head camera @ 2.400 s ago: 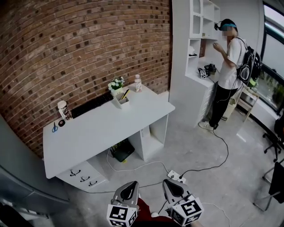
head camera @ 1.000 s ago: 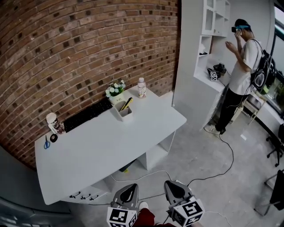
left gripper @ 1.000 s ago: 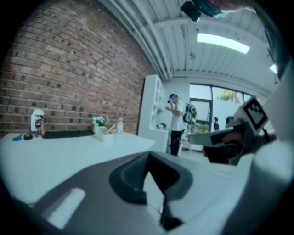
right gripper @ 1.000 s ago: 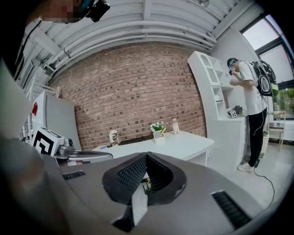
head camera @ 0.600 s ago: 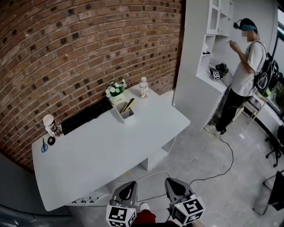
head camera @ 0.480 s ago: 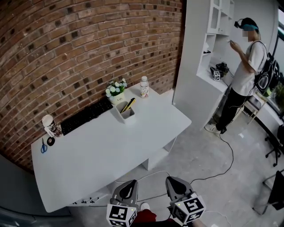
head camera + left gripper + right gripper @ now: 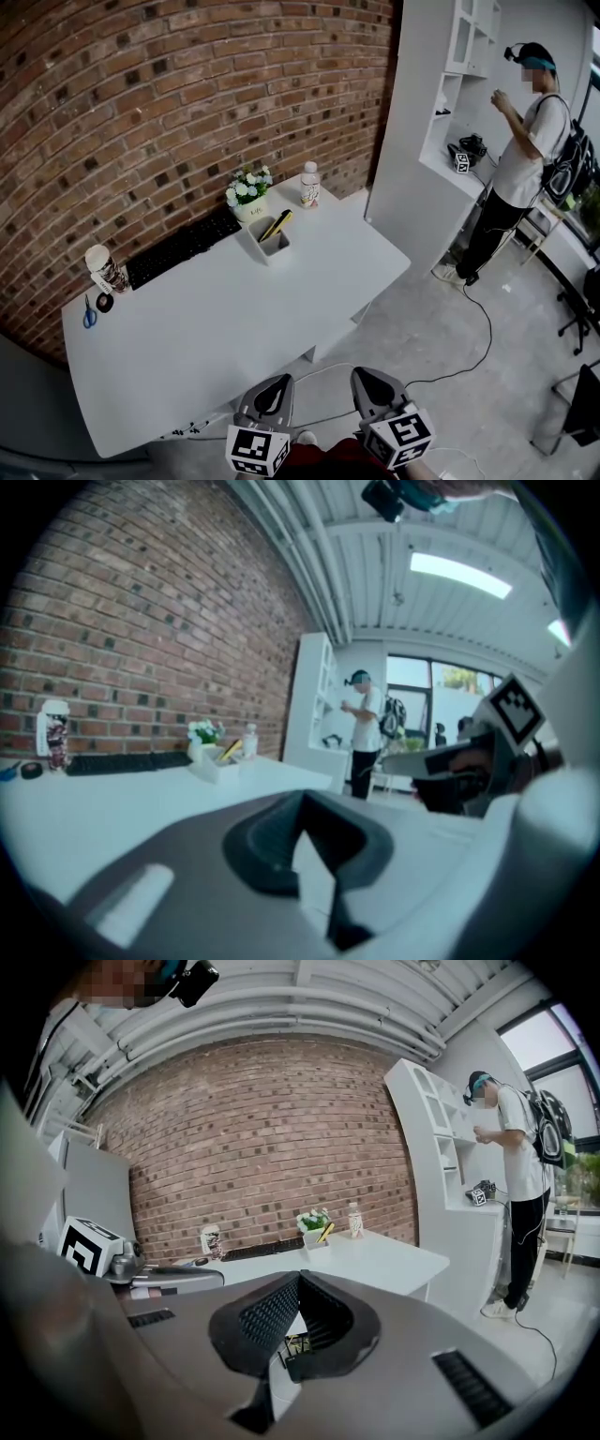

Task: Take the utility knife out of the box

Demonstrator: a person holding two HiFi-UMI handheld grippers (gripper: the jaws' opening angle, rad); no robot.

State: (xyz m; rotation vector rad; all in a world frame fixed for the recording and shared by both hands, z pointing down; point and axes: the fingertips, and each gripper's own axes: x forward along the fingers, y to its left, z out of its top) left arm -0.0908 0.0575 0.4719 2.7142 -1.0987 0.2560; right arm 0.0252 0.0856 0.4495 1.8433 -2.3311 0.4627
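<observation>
The left tool and right tool are closed and empty, at 6 o'clock. The knife (yellow) leans in the box on the desk, at 12 o'clock.

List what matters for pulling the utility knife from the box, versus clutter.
Job: utility knife, box holding it, left gripper, right gripper, both shut and empty.
Lying about: flowers, bottle, keyboard, cup, scissors, all on the desk.

The utility knife sits partly hidden inside the box
</observation>
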